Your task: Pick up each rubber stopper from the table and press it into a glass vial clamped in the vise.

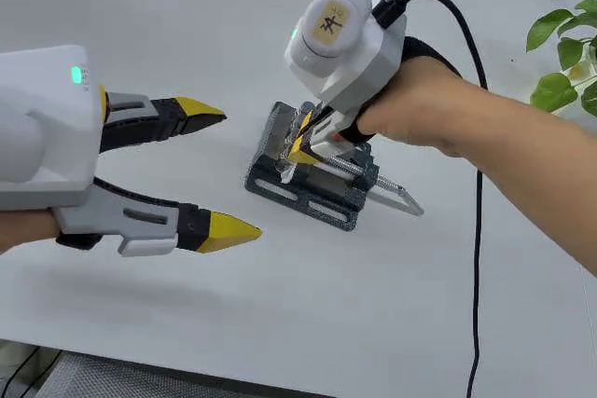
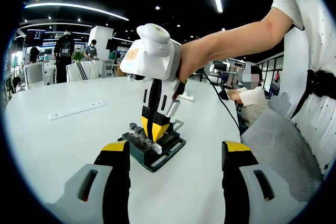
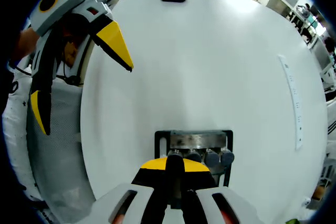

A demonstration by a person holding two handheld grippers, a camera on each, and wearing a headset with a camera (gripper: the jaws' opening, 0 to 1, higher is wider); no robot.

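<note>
Yellow-tipped right claw (image 1: 300, 146), pressed together, sits over the end vial (image 3: 173, 155) in the vise (image 1: 312, 195) (pressing step, I judge); left claw (image 1: 235, 170) hangs spread at nine o'clock. Next: a straight lift off.

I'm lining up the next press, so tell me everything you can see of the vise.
The vise is a small, dark grey, metal-looking bench vise sitting flat on the white table. Its base has slotted flanges; a threaded screw runs out to a thin crossbar handle. Between its bare-metal jaw plates stands a row of small round-topped vials, seen in the right gripper view. The right gripper, tips together, is down at one end of that row; whether it touches the vise I cannot tell.
</note>
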